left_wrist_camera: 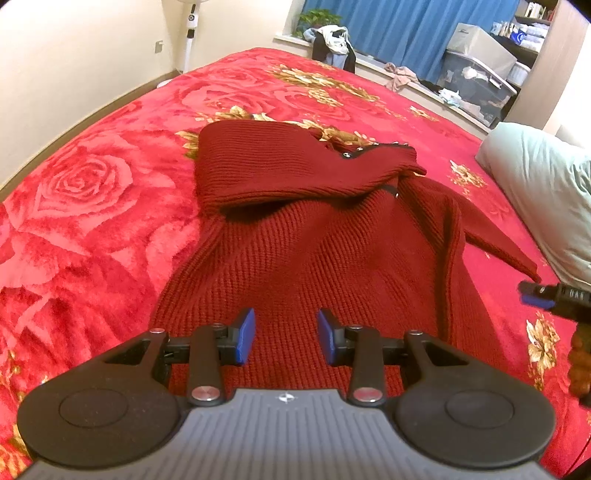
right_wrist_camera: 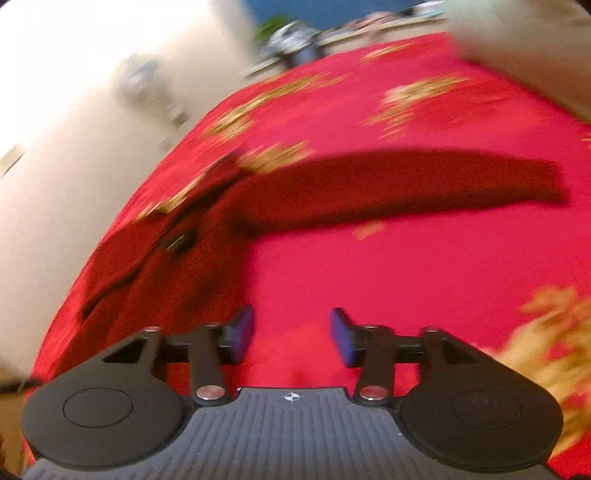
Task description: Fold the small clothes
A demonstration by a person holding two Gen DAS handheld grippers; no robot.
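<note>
A dark red knitted sweater (left_wrist_camera: 306,240) lies on the red rose blanket (left_wrist_camera: 85,184), its top part folded down over the body and one sleeve stretching right. My left gripper (left_wrist_camera: 286,334) hovers over the near hem, open, with its blue pads apart and only fabric showing below the gap. The right wrist view is blurred by motion. There my right gripper (right_wrist_camera: 291,330) is open over bare blanket with nothing between its pads. The sweater's sleeve (right_wrist_camera: 388,184) lies beyond it and the body sits to its left. The right gripper (left_wrist_camera: 532,293) also shows at the right edge, just past the sleeve's tip.
A pale green pillow (left_wrist_camera: 543,192) rests on the bed at the right. Beyond the bed are a windowsill with piled clothes (left_wrist_camera: 332,40), grey storage boxes (left_wrist_camera: 476,85) and blue curtains. A white fan stand (left_wrist_camera: 190,33) is by the left wall.
</note>
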